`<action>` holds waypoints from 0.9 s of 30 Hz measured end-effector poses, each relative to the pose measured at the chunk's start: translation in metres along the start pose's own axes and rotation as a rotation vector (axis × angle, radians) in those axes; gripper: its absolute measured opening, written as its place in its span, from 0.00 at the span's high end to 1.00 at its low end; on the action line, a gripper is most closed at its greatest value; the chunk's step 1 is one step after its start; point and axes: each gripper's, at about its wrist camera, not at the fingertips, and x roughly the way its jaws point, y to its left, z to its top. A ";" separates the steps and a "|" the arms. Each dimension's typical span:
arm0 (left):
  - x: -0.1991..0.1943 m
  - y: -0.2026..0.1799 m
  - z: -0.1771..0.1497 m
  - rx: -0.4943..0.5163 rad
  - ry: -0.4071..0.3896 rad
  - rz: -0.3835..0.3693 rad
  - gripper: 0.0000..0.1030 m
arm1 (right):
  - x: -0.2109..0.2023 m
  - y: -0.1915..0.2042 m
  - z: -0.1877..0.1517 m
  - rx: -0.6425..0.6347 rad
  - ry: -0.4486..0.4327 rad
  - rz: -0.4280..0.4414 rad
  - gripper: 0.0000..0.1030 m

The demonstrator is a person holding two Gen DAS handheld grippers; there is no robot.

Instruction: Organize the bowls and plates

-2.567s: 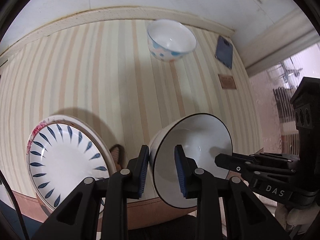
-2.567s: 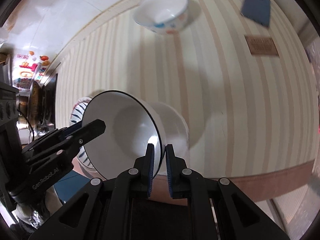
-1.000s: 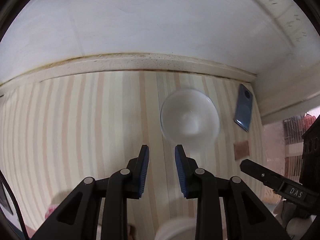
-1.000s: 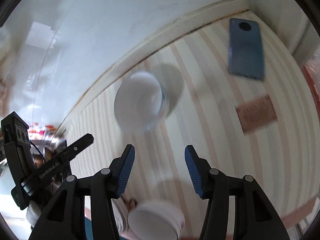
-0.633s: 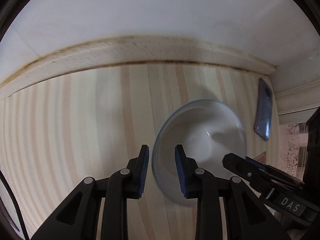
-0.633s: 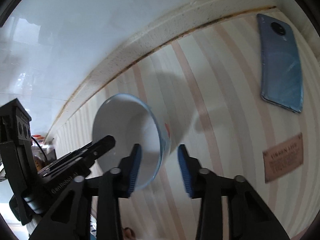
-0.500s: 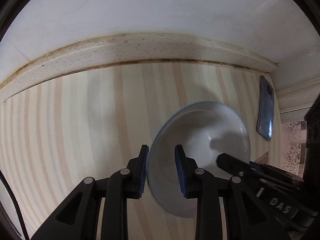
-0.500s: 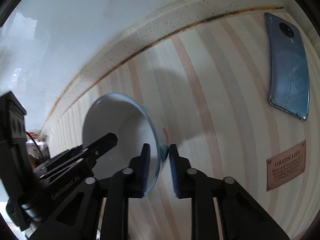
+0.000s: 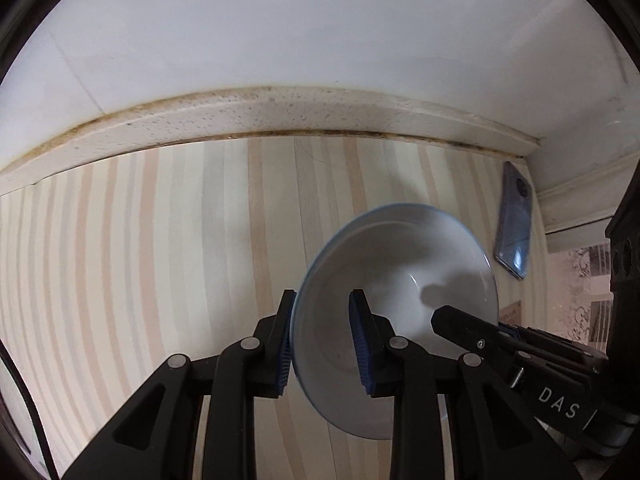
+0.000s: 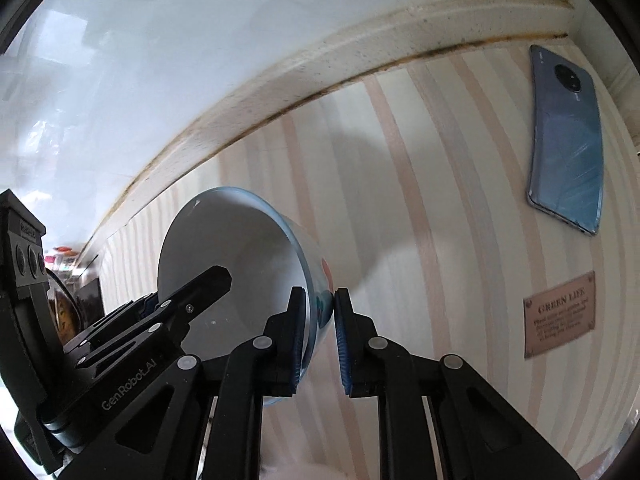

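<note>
— Where is the round white china bowl with the thin blue rim (image 9: 400, 280) sitting?

— In the lower middle of the left view, on the striped counter (image 9: 160, 260). The left gripper (image 9: 322, 340) is straddling its rim, spread apart. The right gripper (image 10: 320, 334) is pinching the rim.

— Will it break?

— I think so. It looks hard, slippery and breakable, so grab the rim.

— Anything else?

— Only the right view is showing the brown label (image 10: 560, 314) below the blue-grey phone (image 10: 568, 136).
</note>
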 end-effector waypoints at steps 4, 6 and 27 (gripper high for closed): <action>-0.030 -0.008 -0.015 0.022 -0.037 -0.007 0.77 | -0.025 0.009 -0.021 -0.009 -0.025 0.013 0.84; -0.048 -0.013 -0.025 0.045 -0.058 -0.007 0.77 | -0.042 0.013 -0.036 -0.013 -0.038 0.019 0.84; -0.119 -0.017 -0.163 0.127 -0.060 -0.043 0.77 | -0.117 0.004 -0.213 -0.016 -0.047 0.006 0.84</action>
